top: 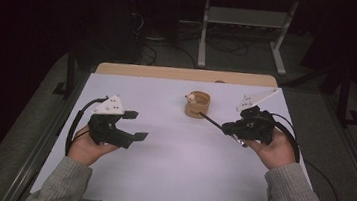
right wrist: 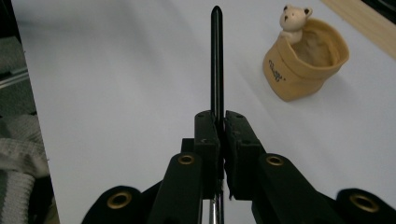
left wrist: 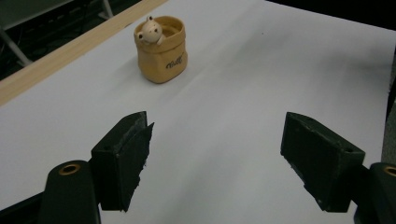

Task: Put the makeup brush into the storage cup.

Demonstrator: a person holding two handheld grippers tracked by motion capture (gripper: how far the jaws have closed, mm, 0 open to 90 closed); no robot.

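Only writing anywhere is on the little tan, sack-shaped ceramic pot with the cream bear figure peeking over its rim (left wrist: 161, 49). There's a short dark word in a curly script on the front of the pot (right wrist: 299, 63), roughly mid-height. In the left gripper view it looks like a handful of letters, but it's too small and blurry to actually read. In the right gripper view the same mark sits sideways on the side wall, no clearer. No numbers, brands or signs that I can make out.

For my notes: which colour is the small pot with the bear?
Tan-yellow pot with dark lettering, seen best in the left gripper view.
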